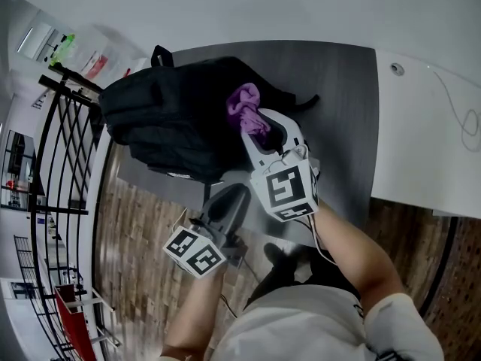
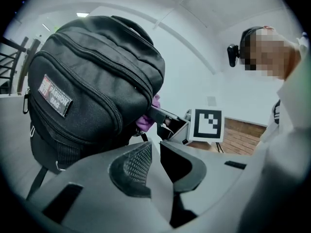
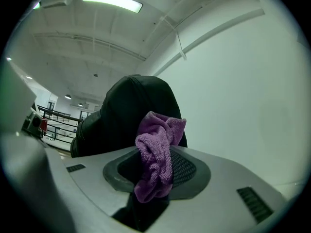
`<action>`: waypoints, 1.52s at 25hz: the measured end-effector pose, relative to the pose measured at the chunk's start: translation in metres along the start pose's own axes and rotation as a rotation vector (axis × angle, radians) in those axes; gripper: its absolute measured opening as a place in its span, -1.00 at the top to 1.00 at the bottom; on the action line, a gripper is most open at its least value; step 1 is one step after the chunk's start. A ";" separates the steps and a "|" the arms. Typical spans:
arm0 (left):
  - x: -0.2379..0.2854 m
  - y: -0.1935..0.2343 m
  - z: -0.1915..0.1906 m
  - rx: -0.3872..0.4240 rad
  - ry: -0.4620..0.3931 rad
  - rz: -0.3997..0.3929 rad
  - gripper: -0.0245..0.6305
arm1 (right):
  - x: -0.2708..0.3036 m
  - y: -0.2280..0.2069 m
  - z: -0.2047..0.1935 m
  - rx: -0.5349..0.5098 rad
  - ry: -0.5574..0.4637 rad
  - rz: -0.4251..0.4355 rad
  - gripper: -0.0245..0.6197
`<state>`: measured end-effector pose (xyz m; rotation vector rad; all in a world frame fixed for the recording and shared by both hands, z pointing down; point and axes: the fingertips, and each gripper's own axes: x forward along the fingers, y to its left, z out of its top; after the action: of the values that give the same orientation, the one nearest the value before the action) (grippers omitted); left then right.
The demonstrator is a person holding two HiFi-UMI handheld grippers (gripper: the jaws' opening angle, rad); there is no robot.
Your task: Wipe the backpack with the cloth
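Note:
A black backpack (image 1: 169, 119) stands on the grey table (image 1: 342, 96); it fills the upper left of the left gripper view (image 2: 92, 86). My right gripper (image 1: 259, 126) is shut on a bunched purple cloth (image 1: 246, 105), which lies against the backpack's right side. In the right gripper view the cloth (image 3: 155, 154) hangs between the jaws of the right gripper (image 3: 153, 171), with the backpack (image 3: 126, 115) just behind. My left gripper (image 1: 229, 201) sits at the table's near edge in front of the backpack, its jaws together on nothing (image 2: 155, 147). The cloth (image 2: 148, 118) shows past them.
A white surface (image 1: 428, 141) adjoins the grey table on the right. A black metal railing (image 1: 64, 149) runs along the left. Brick-patterned floor (image 1: 135, 224) lies below the table's near edge.

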<state>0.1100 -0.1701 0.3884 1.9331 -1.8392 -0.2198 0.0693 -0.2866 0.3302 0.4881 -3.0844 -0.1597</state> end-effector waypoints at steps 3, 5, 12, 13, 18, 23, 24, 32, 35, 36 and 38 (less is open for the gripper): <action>0.002 0.002 -0.003 0.006 0.007 0.007 0.78 | 0.001 0.000 -0.009 -0.022 0.019 -0.002 0.50; 0.004 0.003 -0.005 0.004 0.012 0.012 0.78 | 0.001 0.000 -0.014 -0.040 0.033 0.004 0.50; 0.010 0.000 -0.014 -0.007 0.018 0.026 0.78 | 0.000 -0.001 -0.033 -0.097 0.087 0.030 0.50; 0.011 0.000 -0.016 -0.008 0.017 0.028 0.78 | -0.001 -0.001 -0.035 -0.112 0.092 0.032 0.50; 0.015 -0.001 -0.021 -0.001 0.011 0.032 0.78 | -0.007 -0.004 -0.041 -0.180 0.105 0.038 0.50; 0.013 -0.005 -0.023 -0.001 0.013 0.022 0.78 | -0.017 -0.008 -0.044 -0.207 0.121 0.011 0.50; 0.011 -0.006 -0.022 -0.001 0.015 0.017 0.78 | -0.020 -0.011 -0.044 -0.210 0.125 -0.003 0.50; -0.002 -0.007 -0.035 -0.009 0.027 -0.059 0.78 | -0.069 -0.033 -0.065 -0.215 0.212 -0.141 0.50; 0.001 -0.013 -0.038 -0.019 0.026 -0.069 0.78 | -0.089 -0.035 -0.069 -0.227 0.241 -0.158 0.50; 0.001 -0.017 -0.037 -0.019 0.021 -0.070 0.78 | -0.095 -0.036 -0.071 -0.231 0.251 -0.156 0.50; 0.002 -0.027 -0.036 -0.013 0.013 -0.072 0.78 | -0.103 -0.040 -0.074 -0.229 0.268 -0.149 0.50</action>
<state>0.1494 -0.1647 0.4089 1.9890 -1.7575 -0.2419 0.1819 -0.3001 0.4001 0.6668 -2.7251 -0.4083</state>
